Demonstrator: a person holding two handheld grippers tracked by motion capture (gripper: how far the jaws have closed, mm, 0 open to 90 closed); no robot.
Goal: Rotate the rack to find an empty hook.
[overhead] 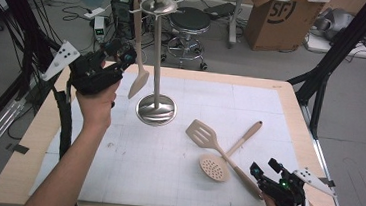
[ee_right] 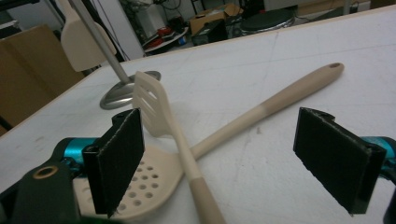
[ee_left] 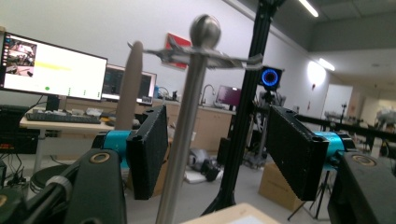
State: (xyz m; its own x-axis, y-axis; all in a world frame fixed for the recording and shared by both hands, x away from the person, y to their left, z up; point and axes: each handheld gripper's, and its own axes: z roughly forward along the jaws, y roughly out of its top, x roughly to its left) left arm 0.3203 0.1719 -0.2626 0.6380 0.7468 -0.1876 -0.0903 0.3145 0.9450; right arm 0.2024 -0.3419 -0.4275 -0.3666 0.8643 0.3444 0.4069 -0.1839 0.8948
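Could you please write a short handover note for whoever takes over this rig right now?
Left gripper: open, beside the hanging spatula, nothing between its jaws.
Right gripper: open, low at the table's near right corner, aimed at the two crossed utensils.
Done: one spatula hangs on the rack.
Left: slotted turner and skimmer lie crossed on the mat, not yet hung.
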